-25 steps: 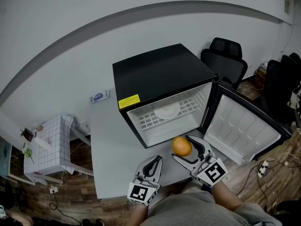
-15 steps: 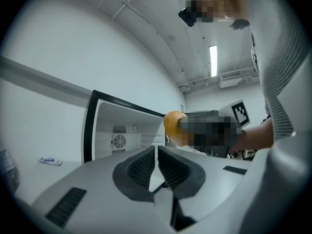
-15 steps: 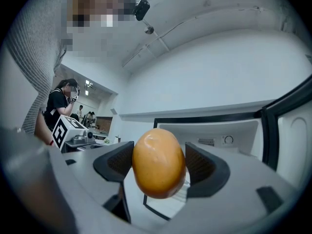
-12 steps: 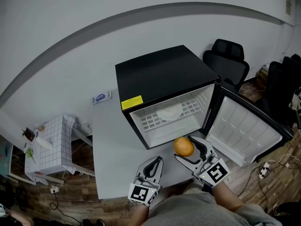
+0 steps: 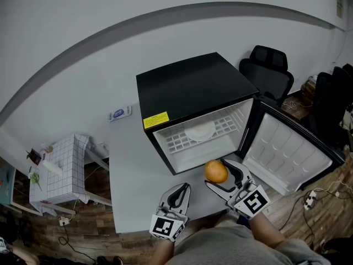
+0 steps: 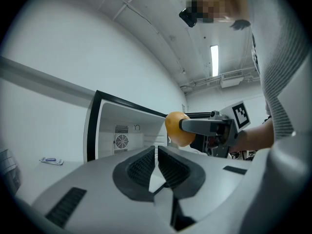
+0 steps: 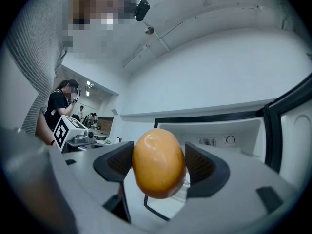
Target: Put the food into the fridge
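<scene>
An orange is clamped between the jaws of my right gripper, held just in front of the open black mini fridge. The fridge's white inside has a wire shelf with a white plate on it. Its door hangs wide open to the right. My left gripper is shut and empty, low over the grey table, left of the right gripper.
A small blue-and-white packet lies on the table behind the fridge's left side. Black office chairs stand behind the open door. A small tiled side table is at the far left, on the wooden floor.
The right gripper with the orange has shifted slightly right, toward the fridge opening. The left gripper has stayed put.
</scene>
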Action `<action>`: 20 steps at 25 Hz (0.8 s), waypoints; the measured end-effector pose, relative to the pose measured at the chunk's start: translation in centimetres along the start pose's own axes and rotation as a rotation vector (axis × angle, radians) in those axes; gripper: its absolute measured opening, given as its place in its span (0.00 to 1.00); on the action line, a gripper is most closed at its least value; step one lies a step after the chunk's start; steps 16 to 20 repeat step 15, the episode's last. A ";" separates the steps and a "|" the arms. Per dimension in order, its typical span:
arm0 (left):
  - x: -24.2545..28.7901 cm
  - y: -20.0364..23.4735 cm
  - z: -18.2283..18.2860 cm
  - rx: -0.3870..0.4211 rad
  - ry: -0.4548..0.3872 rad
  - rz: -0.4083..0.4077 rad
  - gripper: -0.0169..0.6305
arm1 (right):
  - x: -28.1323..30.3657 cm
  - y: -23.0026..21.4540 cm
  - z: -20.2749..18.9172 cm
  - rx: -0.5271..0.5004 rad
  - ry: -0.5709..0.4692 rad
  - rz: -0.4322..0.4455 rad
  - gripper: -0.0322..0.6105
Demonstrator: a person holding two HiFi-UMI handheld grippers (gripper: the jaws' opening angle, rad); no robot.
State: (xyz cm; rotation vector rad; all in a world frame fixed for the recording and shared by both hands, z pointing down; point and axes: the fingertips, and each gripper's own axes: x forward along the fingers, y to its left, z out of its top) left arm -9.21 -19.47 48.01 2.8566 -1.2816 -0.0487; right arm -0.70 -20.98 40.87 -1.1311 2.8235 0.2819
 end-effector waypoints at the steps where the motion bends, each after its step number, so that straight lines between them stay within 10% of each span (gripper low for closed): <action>1: 0.0 0.0 0.0 -0.001 0.000 -0.001 0.05 | -0.1 0.0 -0.3 0.002 0.004 0.002 0.55; 20: 0.1 0.4 -0.1 -0.006 0.003 -0.006 0.04 | 0.2 -0.5 -1.3 0.000 0.036 -0.008 0.55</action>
